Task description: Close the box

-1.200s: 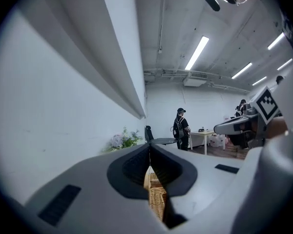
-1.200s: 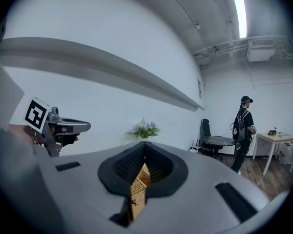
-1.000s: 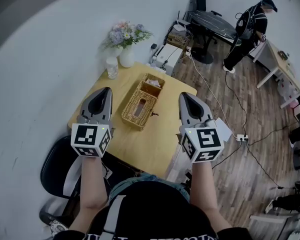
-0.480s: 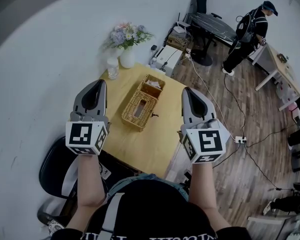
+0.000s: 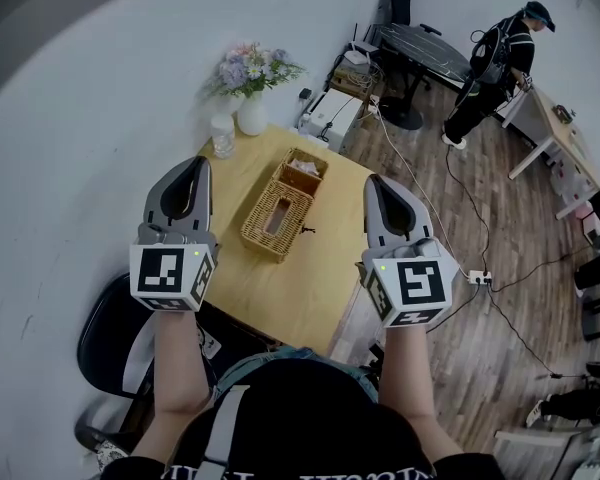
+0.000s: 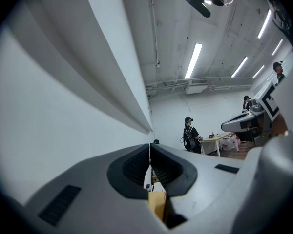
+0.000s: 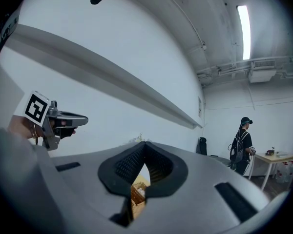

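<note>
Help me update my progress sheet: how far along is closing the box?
Done: nothing yet; the rectangular woven wicker box on the yellow wooden table looks open at its far end. In hand: nothing; left gripper and right gripper hover shut and empty. Left: closing it.

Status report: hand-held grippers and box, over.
Left hand-held gripper shut, empty; right hand-held gripper shut, empty. Wicker box on table, below and between them, untouched. Nothing blocking it.

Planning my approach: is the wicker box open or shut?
Open: head view shows the wicker box interior exposed, its slotted lid folded away from the opening.
</note>
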### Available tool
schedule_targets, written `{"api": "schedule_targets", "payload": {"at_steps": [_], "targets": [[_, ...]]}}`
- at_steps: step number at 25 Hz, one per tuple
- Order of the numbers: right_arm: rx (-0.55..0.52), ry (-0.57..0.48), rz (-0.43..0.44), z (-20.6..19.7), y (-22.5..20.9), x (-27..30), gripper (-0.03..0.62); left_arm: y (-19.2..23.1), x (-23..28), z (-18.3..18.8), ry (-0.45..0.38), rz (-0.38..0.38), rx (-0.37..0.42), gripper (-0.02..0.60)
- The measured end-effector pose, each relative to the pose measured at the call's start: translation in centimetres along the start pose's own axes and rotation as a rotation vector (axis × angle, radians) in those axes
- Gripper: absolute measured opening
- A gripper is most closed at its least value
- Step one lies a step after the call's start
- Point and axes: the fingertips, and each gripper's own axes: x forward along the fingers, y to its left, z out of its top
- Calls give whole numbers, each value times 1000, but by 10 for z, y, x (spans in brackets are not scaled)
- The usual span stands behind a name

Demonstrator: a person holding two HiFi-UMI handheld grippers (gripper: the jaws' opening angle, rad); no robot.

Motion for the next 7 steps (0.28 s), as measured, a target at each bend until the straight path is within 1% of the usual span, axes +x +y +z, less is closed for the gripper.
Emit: {"api": "schedule_targets", "payload": {"at_steps": [7], "targets": [[2, 0, -4, 1, -3, -5, 14, -3, 0, 4, -6, -1, -2, 15]]}}
